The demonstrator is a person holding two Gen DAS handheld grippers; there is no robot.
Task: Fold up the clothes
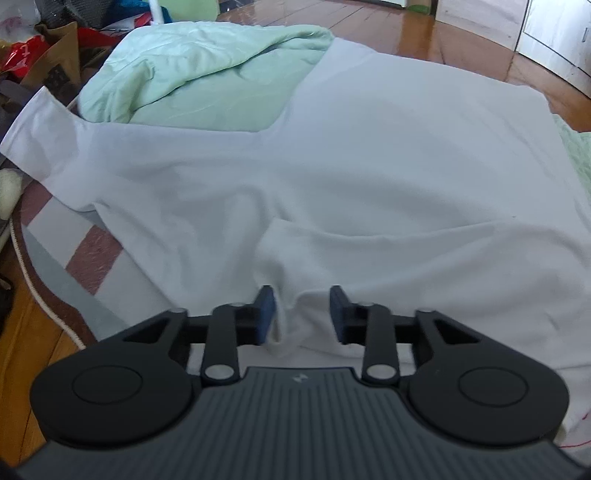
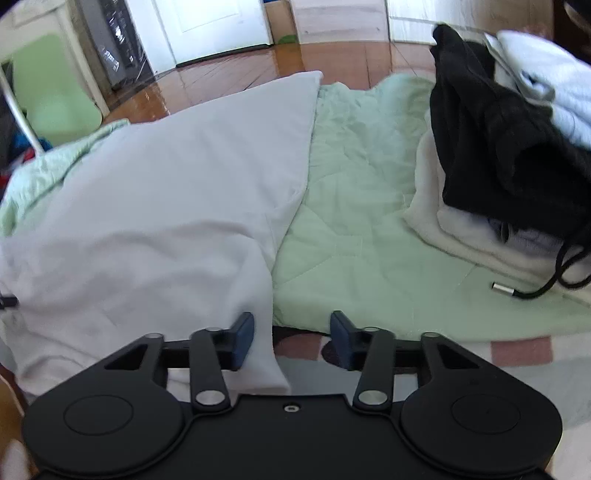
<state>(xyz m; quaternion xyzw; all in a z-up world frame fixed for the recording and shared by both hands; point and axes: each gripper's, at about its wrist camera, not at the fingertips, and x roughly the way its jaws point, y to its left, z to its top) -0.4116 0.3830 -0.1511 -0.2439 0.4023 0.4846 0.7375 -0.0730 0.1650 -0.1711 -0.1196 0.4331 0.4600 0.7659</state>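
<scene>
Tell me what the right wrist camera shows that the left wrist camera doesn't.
Only the right wrist view shows a pile of clothes with a black garment on top, its drawstring trailing onto the quilt, and a white door. Only the left wrist view shows the shirt's sleeve spread left, a brown paper bag and the clutter around it. Both show the white shirt lying on the green quilt, the wooden floor, and an open gripper: left gripper, right gripper.

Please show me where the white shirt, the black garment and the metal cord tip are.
white shirt (image 1: 369, 177): left wrist view, flat middle of the cloth.
black garment (image 2: 491, 140): right wrist view, its front face.
metal cord tip (image 2: 503, 287): right wrist view, the silver sleeve.
</scene>
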